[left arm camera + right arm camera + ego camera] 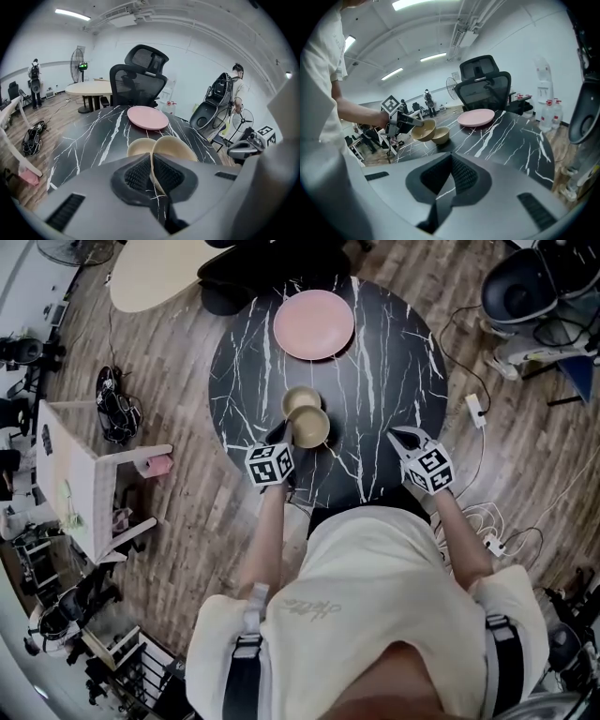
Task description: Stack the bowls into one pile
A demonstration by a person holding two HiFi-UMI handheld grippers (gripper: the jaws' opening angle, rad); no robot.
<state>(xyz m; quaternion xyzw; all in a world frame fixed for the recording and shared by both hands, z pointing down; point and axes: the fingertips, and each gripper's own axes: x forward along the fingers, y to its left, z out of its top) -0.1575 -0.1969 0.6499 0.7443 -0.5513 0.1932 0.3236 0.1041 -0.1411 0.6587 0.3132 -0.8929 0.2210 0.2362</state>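
Bowls, two, tan, close together near the middle of the round black marble counter (375,381). Held bowl (310,427) pinched by its near rim in the left claw (288,437), thin wall clamped between the ribbed pads (136,174). Lifted clear of the counter and tipped, opening facing up and away from the claw. Second bowl (301,401) upright on the counter, just beyond the held bowl in the head view and partly overlapped by it. Rims touching or only just apart: cannot tell which. Not nested.

Right claw (401,439) pressed together, nothing between its pads. Hovering over the near right part of the counter, well apart from both bowls, pointing forward and down.

Pink plate (314,324) flat on the far side of the counter, beyond the bowls and apart from them, nothing on it. Black office chair (138,79) at the counter's far edge, behind the plate. Pale round table (89,88) farther off on the wood floor (187,521), with a standing fan (76,58) behind it. White power strip (475,409) on the floor to the right of the counter, cable trailing from it.
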